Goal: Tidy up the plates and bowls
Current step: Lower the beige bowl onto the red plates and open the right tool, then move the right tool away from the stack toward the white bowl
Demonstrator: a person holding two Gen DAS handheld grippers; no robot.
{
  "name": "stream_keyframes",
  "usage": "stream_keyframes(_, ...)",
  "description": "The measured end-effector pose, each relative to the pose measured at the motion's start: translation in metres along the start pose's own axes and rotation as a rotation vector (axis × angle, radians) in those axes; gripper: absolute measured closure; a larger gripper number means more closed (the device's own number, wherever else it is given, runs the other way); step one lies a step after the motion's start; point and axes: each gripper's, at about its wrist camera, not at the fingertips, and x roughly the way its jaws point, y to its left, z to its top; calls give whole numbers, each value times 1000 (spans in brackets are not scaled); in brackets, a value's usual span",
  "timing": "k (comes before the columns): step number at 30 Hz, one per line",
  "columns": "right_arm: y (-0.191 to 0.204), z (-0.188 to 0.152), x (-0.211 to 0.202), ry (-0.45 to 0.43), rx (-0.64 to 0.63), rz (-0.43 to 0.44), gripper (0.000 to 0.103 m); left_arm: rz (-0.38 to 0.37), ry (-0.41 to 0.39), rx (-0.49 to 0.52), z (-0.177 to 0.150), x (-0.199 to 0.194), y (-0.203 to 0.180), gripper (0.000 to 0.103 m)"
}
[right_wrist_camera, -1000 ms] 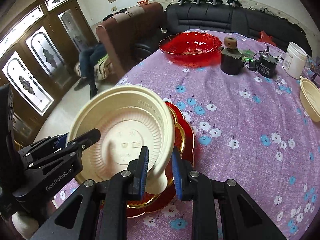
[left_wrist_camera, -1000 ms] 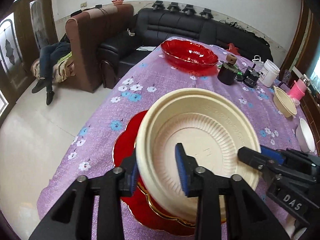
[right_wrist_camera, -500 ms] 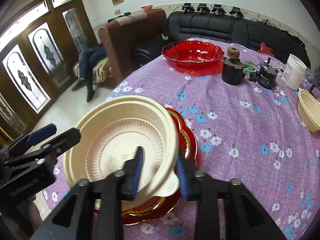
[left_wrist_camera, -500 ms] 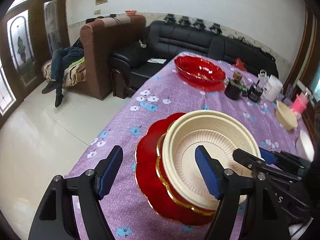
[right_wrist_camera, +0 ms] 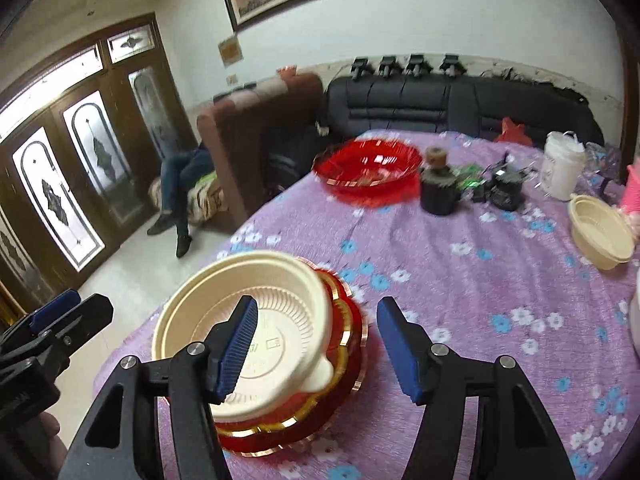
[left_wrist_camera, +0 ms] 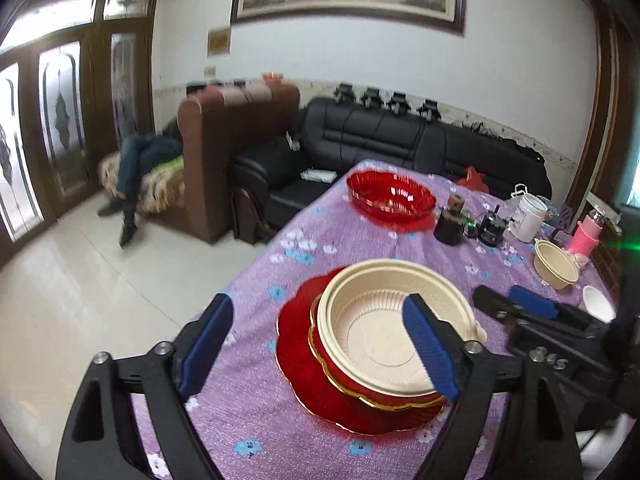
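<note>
A cream plastic bowl (left_wrist_camera: 384, 320) sits in a gold-rimmed red bowl (left_wrist_camera: 360, 394) on a red plate (left_wrist_camera: 296, 344), stacked near the table's front-left edge. The stack also shows in the right wrist view, with the cream bowl (right_wrist_camera: 280, 280) on top. My left gripper (left_wrist_camera: 320, 348) is open and empty, raised above and in front of the stack. My right gripper (right_wrist_camera: 316, 348) is open and empty, just above the stack's right rim. A second cream bowl (left_wrist_camera: 556, 266) and a large red glass bowl (left_wrist_camera: 390, 200) stand farther back.
The table wears a purple flowered cloth (right_wrist_camera: 480, 280). At the back stand a black cup (right_wrist_camera: 438, 194), a black device (right_wrist_camera: 508, 188), a white tub (right_wrist_camera: 562, 172) and a pink bottle (left_wrist_camera: 586, 236). A white dish (left_wrist_camera: 598, 306) lies at the right. Sofas stand behind the table.
Both grippers let go of the cream bowl, opened wide and pulled up and back. The bowl now rests level on the red stack.
</note>
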Motion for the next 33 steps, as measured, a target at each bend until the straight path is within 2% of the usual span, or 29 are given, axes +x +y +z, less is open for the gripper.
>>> stream_keyframes(2, -6, -2, -14, -22, -10, -14, 32, 30, -48, 34, -1, -8, -12, 1)
stream_keyframes(4, -15, -8, -30, -45, -23, -38, 30, 27, -70, 63, -3, -12, -25, 0)
stream_keyframes(7, -28, -19, -45, -53, -34, -72, 29, -37, -28, 83, -7, -7, -45, 0)
stream_keyframes(12, -60, -39, -64, -33, -39, -124, 29, -59, 24, 145, -16, -4, -82, 0)
stream_keyframes(24, -143, -66, -107, -47, 84, -197, 29, -86, 37, 321, -33, -12, -168, 0)
stream_keyframes(33, -204, -79, -144, -81, 220, -264, 28, -103, 60, 392, -45, -13, -203, 0)
